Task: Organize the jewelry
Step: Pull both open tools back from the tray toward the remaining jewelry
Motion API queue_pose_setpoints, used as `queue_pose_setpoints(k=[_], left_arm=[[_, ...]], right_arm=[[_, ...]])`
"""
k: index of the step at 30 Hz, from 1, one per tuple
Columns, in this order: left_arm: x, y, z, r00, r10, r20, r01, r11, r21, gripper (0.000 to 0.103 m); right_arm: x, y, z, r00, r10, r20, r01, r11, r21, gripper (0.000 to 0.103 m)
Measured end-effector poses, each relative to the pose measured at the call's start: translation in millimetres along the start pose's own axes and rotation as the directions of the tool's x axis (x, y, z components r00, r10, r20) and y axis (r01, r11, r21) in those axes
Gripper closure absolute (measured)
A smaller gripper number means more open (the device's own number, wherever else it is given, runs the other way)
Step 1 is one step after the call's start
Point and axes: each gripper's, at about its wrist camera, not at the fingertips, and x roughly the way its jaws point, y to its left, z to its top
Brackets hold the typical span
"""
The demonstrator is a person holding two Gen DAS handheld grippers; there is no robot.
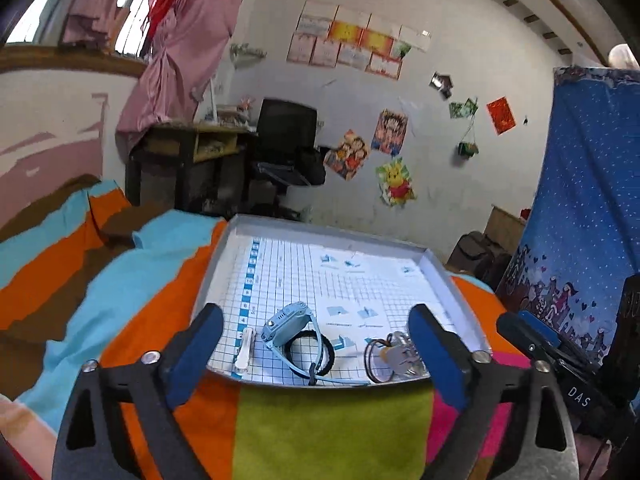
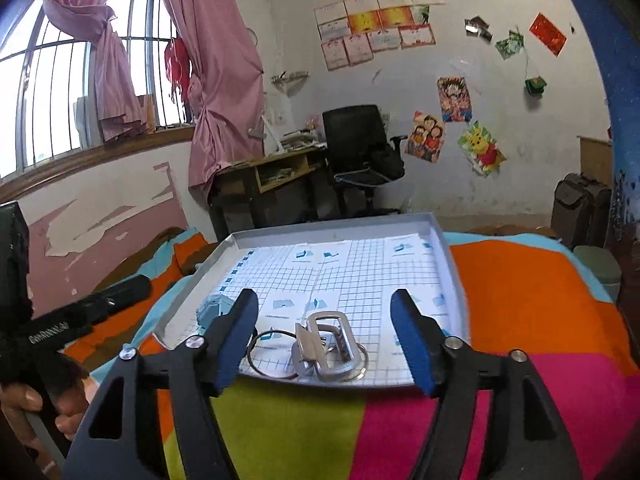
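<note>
**Both grippers poised wide at the tray's near edge, nothing held yet**

The left gripper (image 1: pixel 316 354) hovers with its jaws spread wide and empty, framing the near end of the grey tray (image 1: pixel 224 248). Between its fingers lie the pale blue smartwatch (image 1: pixel 286 322), tilted on its strap, and a black hair tie (image 1: pixel 310 350) just behind and partly under it. A small white clip (image 1: pixel 245 350) sits just inside the left finger, while the metal key ring cluster (image 1: pixel 394 356) lies close to the right finger. That spread suggests an approach, wide enough to take the watch body.

The right gripper (image 2: pixel 324 340) is likewise open and holds nothing. The silver carabiner buckle with its key rings (image 2: pixel 324 344) rests centred between its jaws, near the tray's front lip, so a straight close would likely catch it. The watch (image 2: pixel 214 308) lies just outside its left finger. All pieces crowd the near end; the gridded sheet (image 2: pixel 360 276) beyond the jaws looks free for sorting.
</note>
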Motion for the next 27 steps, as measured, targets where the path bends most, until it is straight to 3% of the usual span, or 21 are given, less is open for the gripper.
queue_pose_setpoints(k=[9,18,27], left_arm=[[-67,-6,-19,0.997,0.031,0.068,-0.03,1.0,-0.006,0.0],[-132,-15,-53,0.996,0.026,0.085,-0.027,1.0,0.014,0.0],[-177,-21,-84,0.996,0.016,0.09,-0.02,0.999,0.045,0.0]], right_arm=[[-77,2,0,0.998,0.013,0.063,-0.012,1.0,-0.011,0.013],[-153,9,-3,0.993,0.023,0.115,-0.019,0.999,-0.038,0.011],[-216,18,-43,0.992,0.002,0.127,0.006,0.998,-0.059,0.01]])
